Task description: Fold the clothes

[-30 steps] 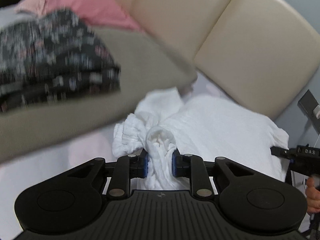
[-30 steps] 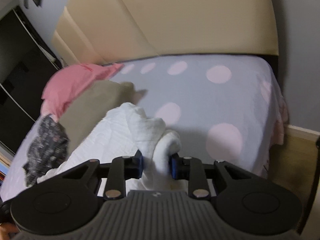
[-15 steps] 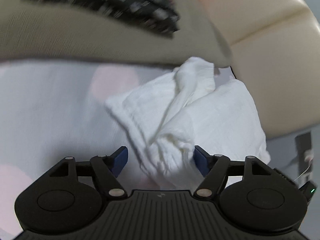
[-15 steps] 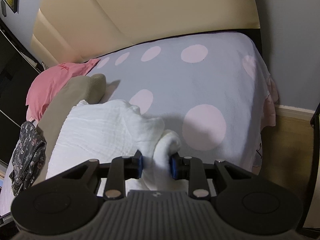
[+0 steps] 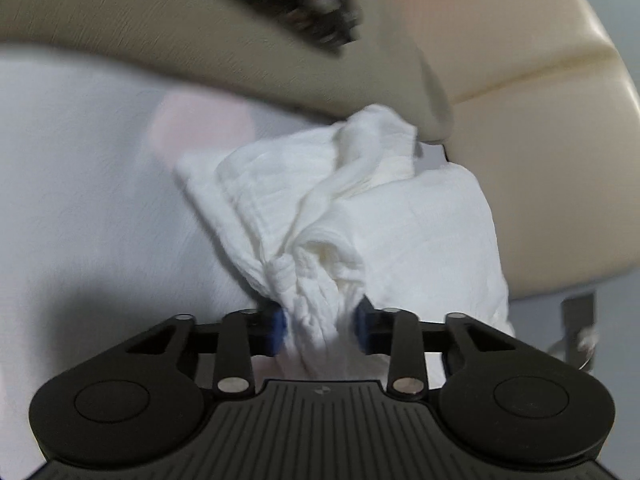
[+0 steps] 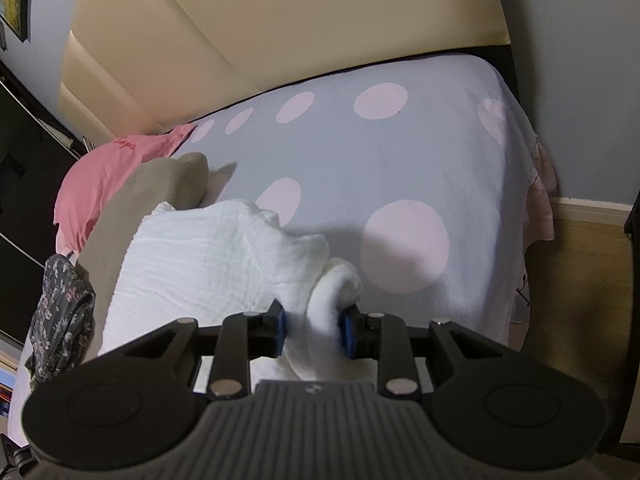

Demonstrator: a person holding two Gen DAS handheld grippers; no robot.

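Now that the left gripper (image 5: 322, 330), splayed wide half a second ago, pinches the white garment (image 5: 360, 216) again, both it and the right gripper (image 6: 313, 330) hold bunched cloth, ready to spread it across the bed (image 6: 400, 152) near its right edge.

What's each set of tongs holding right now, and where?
Both grip the white cloth: left tongs on a gathered, bunched corner; right tongs on a rolled edge fold.

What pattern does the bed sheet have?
The bed sheet is pale lilac-grey with large pink dots, clearest in the right wrist view.
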